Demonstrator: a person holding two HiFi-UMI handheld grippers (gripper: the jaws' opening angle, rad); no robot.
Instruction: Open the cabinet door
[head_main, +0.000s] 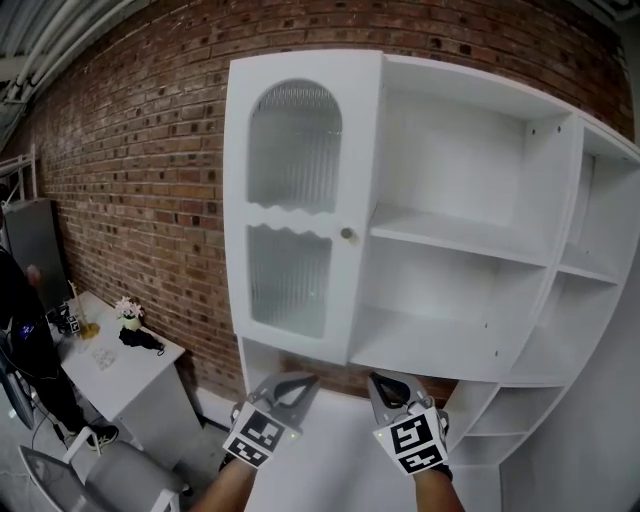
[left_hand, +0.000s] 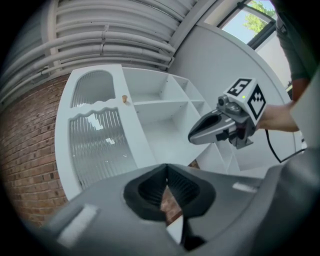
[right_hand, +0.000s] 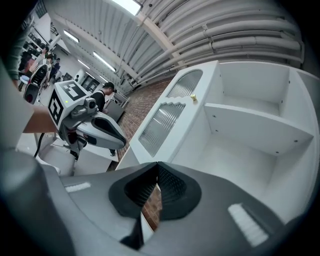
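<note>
A white cabinet (head_main: 470, 120) hangs on a brick wall. Its door (head_main: 295, 200) covers the left compartment and has two ribbed glass panels and a small round knob (head_main: 346, 234) at its right edge. The door (left_hand: 95, 135) and the knob (left_hand: 125, 99) also show in the left gripper view, and the knob (right_hand: 193, 99) in the right gripper view. Both grippers hang side by side below the cabinet, apart from it. My left gripper (head_main: 300, 381) has its tips together with nothing between them. My right gripper (head_main: 384, 384) is shut and empty too.
Open shelves (head_main: 455, 240) fill the cabinet right of the door, with more shelving (head_main: 590, 270) further right. A white table (head_main: 110, 360) with a small flower pot (head_main: 129, 316) stands at lower left. A person (head_main: 25, 340) is at the left edge.
</note>
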